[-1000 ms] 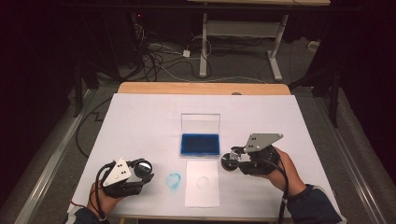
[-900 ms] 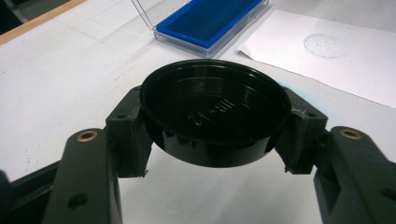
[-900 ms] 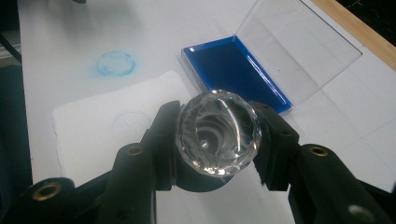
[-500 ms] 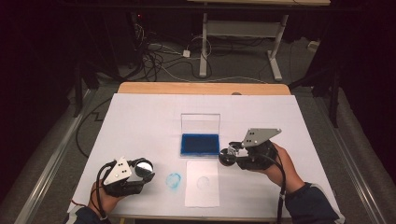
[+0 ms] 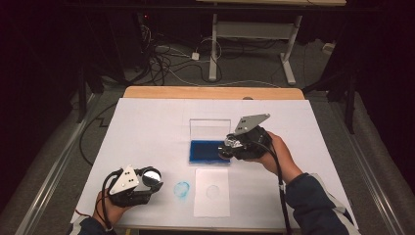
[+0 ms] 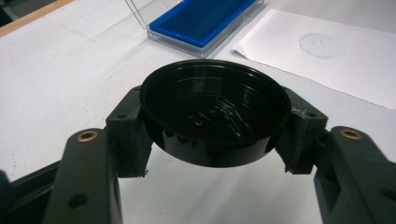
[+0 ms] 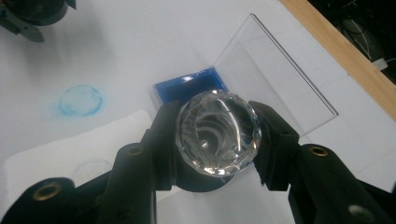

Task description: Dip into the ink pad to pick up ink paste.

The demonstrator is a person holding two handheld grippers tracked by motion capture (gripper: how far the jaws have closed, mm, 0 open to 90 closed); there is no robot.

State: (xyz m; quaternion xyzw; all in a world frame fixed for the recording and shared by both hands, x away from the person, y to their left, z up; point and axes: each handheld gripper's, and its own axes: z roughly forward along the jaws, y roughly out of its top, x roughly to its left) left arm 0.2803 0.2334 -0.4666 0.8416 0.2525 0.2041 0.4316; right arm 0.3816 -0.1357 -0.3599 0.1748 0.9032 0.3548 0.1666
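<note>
My right gripper point(image 5: 227, 147) is shut on a clear faceted round stamp point(image 7: 218, 133) and holds it just over the right end of the blue ink pad point(image 5: 206, 151). The pad point(image 7: 188, 87) lies in a case whose clear lid point(image 7: 275, 79) stands open behind it. My left gripper point(image 5: 152, 178) rests near the table's front left, shut on a shallow black round cap point(image 6: 215, 112). Below the pad lies a white sheet of paper point(image 5: 212, 192) bearing a faint round imprint point(image 6: 321, 44).
A round blue ink smudge point(image 5: 182, 190) marks the white table cover left of the paper. The wooden table edge point(image 5: 210, 92) runs along the far side, with cables and desk legs on the floor beyond.
My right gripper has carried the clear stamp away from the paper's right side, left and farther from me, to the ink pad. The left gripper has stayed put.
</note>
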